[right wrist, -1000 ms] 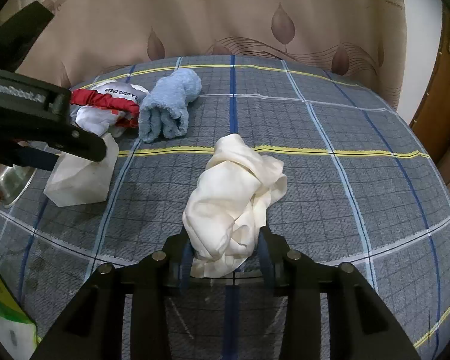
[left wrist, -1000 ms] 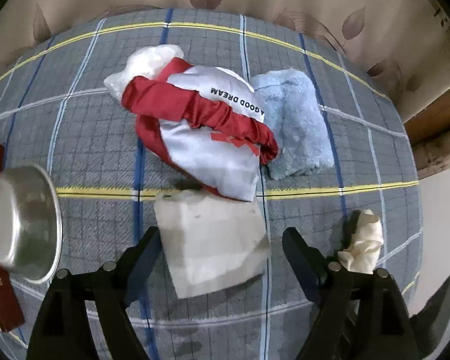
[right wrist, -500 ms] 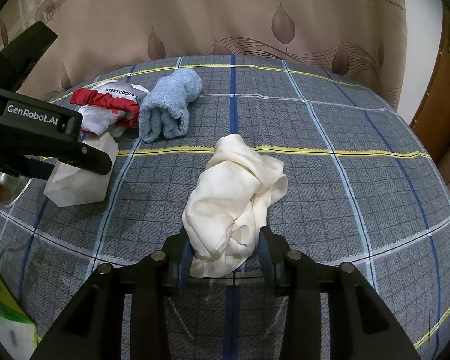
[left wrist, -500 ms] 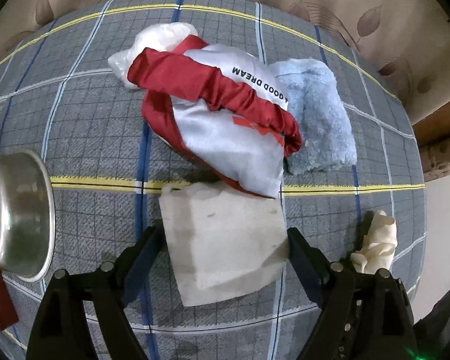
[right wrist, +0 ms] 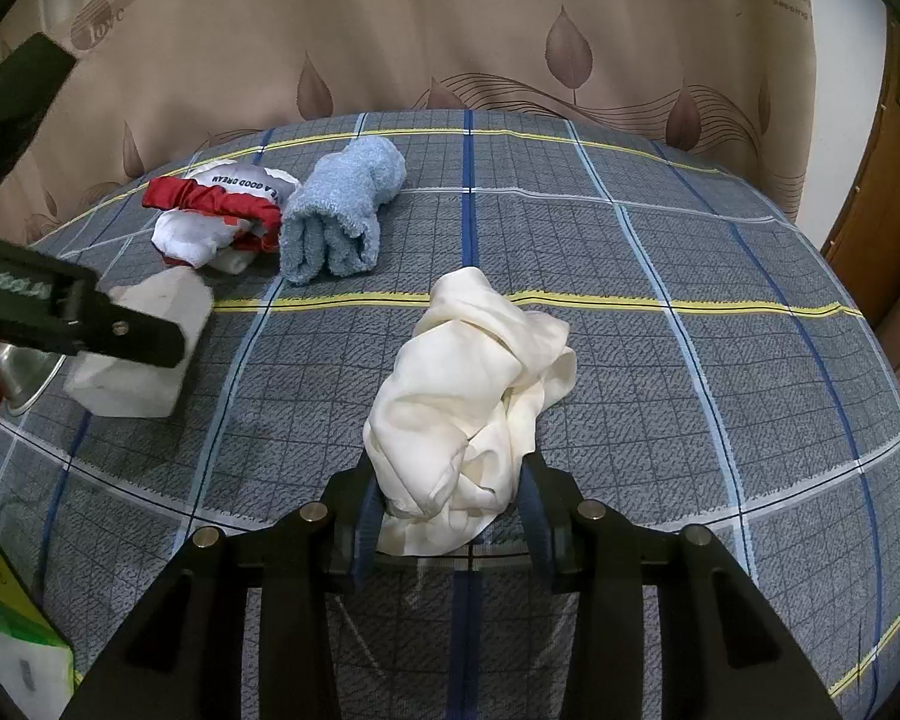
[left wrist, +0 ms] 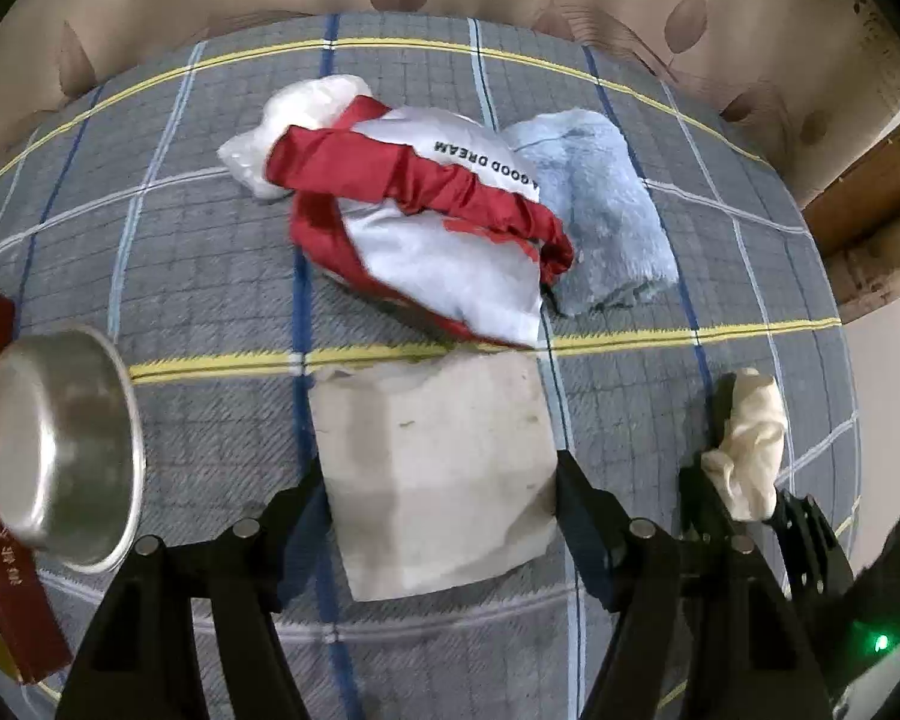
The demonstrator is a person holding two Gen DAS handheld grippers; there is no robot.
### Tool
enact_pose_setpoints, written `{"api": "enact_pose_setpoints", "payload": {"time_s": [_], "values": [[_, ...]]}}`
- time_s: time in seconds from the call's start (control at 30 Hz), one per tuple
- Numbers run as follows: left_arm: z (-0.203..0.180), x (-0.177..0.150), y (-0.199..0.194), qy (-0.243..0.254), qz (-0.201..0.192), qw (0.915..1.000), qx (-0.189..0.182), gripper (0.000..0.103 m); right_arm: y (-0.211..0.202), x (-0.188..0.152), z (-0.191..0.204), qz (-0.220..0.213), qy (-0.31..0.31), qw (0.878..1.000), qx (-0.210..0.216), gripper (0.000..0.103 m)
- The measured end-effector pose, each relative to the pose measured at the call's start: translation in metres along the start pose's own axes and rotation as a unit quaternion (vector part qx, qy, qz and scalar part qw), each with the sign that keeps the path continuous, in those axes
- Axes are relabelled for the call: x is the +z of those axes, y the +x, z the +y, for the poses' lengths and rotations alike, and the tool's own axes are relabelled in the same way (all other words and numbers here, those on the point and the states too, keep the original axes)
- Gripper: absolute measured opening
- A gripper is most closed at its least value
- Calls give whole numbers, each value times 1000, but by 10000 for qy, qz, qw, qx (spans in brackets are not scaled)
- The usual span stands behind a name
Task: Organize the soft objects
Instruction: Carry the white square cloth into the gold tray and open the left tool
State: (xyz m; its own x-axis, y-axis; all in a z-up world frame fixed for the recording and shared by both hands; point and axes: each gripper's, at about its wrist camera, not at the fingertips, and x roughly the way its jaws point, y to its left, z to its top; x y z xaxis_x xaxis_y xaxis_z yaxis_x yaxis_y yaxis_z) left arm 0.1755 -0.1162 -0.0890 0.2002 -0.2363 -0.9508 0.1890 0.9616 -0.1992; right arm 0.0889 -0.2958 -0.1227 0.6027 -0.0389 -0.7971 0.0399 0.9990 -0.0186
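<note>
While the plaid-covered table (right wrist: pixel 660 360) carries everything, the red-and-white bag (left wrist: pixel 426 228) and blue towel (left wrist: pixel 600 210) lie touching near its far edge. Nearer, the grey-white folded cloth (left wrist: pixel 438 480) sits between the closing jaws of the left gripper (left wrist: pixel 438 516), pads not yet pressing. Mid-table, the right gripper (right wrist: pixel 450 516) is clenched on the cream cloth (right wrist: pixel 468 384). A steel bowl (left wrist: pixel 54 450) sits at the left edge.
</note>
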Motion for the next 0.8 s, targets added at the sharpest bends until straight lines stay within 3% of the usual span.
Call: {"api": "enact_pose_setpoints", "payload": {"time_s": [0.43,0.6,0.8], "values": [[26,-30,-62,429,-405,9983,-14,71,0,-1,0,0,-4,10000,-7,39],[50,-39,-82,533,-501,9971,230,71,1,-1,0,0,-4,10000,-9,39],[109,-52,-109,286,-657,9955,617,71,1,-1,0,-1,-7,10000,-15,39]]}}
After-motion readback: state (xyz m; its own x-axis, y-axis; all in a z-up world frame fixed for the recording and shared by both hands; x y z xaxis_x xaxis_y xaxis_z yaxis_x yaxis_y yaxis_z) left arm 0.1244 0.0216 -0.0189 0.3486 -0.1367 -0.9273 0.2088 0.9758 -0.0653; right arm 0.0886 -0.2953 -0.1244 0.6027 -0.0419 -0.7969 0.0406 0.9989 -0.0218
